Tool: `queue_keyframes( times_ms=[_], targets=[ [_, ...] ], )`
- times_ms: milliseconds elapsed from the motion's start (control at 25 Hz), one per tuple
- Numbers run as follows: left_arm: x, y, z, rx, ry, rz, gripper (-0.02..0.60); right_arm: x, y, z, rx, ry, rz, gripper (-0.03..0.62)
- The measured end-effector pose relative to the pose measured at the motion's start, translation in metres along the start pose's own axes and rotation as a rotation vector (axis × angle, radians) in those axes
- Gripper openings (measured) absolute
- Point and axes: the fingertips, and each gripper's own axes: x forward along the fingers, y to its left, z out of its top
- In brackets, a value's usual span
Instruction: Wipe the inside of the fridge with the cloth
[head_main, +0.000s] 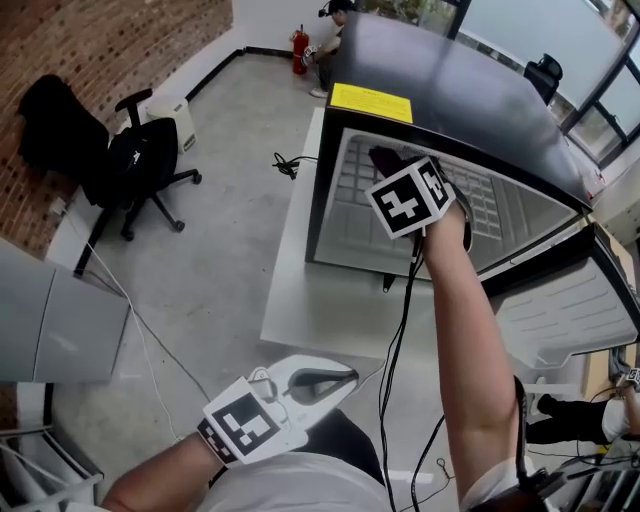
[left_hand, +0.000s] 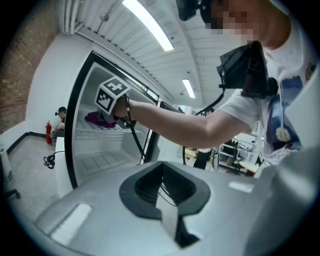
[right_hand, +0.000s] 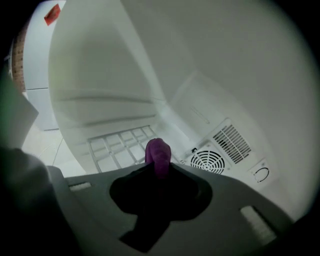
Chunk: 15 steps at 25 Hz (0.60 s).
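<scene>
A black fridge (head_main: 455, 90) stands open on a white platform, its pale inside facing me. My right gripper (head_main: 392, 170) reaches into it, shut on a purple cloth (head_main: 381, 156). In the right gripper view the cloth (right_hand: 158, 154) sticks out past the closed jaws of that gripper (right_hand: 159, 169), close to the ribbed shelf (right_hand: 120, 147) and the round fan vent (right_hand: 207, 161). The left gripper view shows the cloth (left_hand: 97, 119) lying on the shelf under the marker cube (left_hand: 111, 95). My left gripper (head_main: 340, 377) hangs low near my body, shut and empty (left_hand: 167, 207).
The fridge door (head_main: 575, 305) hangs open at the right. A black office chair (head_main: 140, 165) stands left by the brick wall, and a grey cabinet (head_main: 50, 320) is nearer. Cables (head_main: 287, 165) lie on the floor. A person (head_main: 332, 40) crouches beside a fire extinguisher (head_main: 299, 50) at the back.
</scene>
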Motion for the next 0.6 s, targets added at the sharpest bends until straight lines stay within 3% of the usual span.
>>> queue_keyframes(
  times_ms=[280,600],
  targets=[
    [-0.014,0.003,-0.005,-0.018,-0.004,0.029,0.004,-0.002,0.027,0.033,-0.001,-0.078,0.061,0.074],
    [-0.021,-0.001,-0.011,-0.020,0.002,0.034,0.003,-0.011,0.055,0.030,0.109,-0.093,0.171,0.074]
  ],
)
